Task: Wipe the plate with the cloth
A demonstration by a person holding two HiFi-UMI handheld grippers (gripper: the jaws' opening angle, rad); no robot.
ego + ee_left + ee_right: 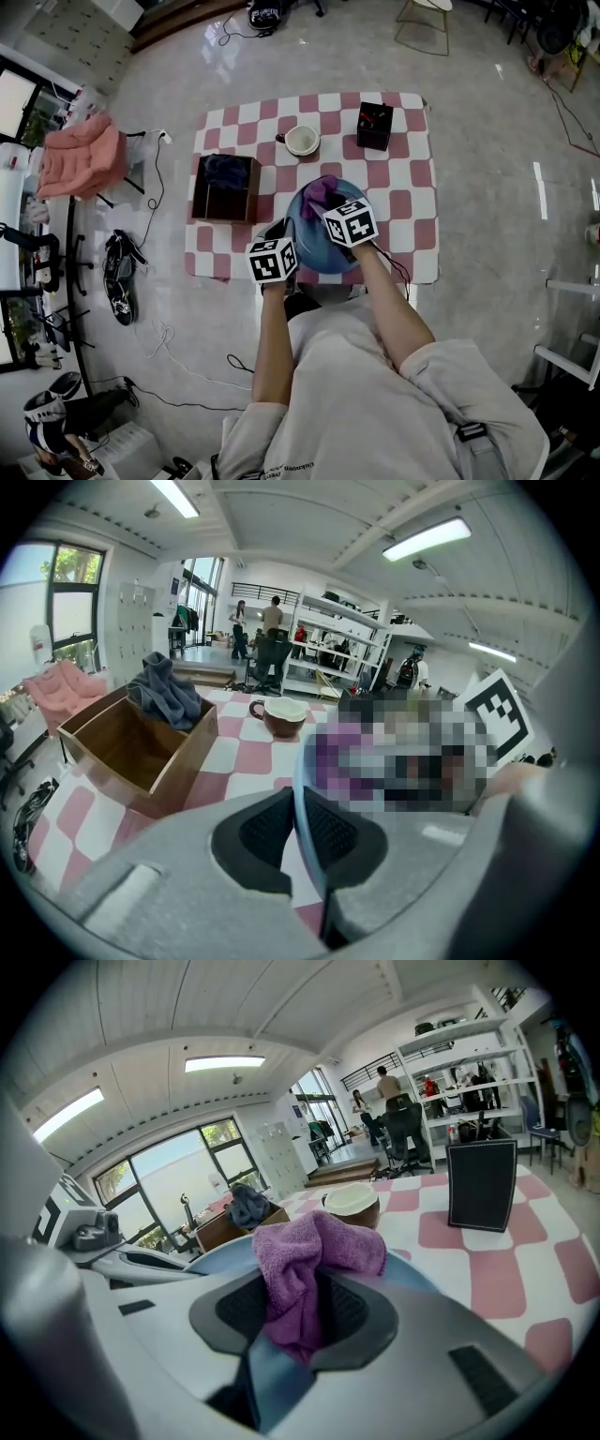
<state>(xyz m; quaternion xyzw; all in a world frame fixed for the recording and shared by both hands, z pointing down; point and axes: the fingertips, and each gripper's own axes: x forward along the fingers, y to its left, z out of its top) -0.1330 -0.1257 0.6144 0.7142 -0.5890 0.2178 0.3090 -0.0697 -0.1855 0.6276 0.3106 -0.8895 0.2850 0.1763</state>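
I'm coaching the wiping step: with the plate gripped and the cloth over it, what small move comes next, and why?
Probably sweep the purple cloth across the blue plate. The right gripper is shut on the cloth just above the plate, and the left gripper clamps the plate's rim, steadying it.

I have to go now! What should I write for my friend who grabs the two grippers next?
Left gripper: shut on the rim of the light blue round plate, at the near side of the pink-and-white checked table.
Right gripper: shut on the bunched purple terry cloth, over the plate.
Done: plate and cloth both gripped.
Left: wipe across the plate; how much is wiped cannot be told.
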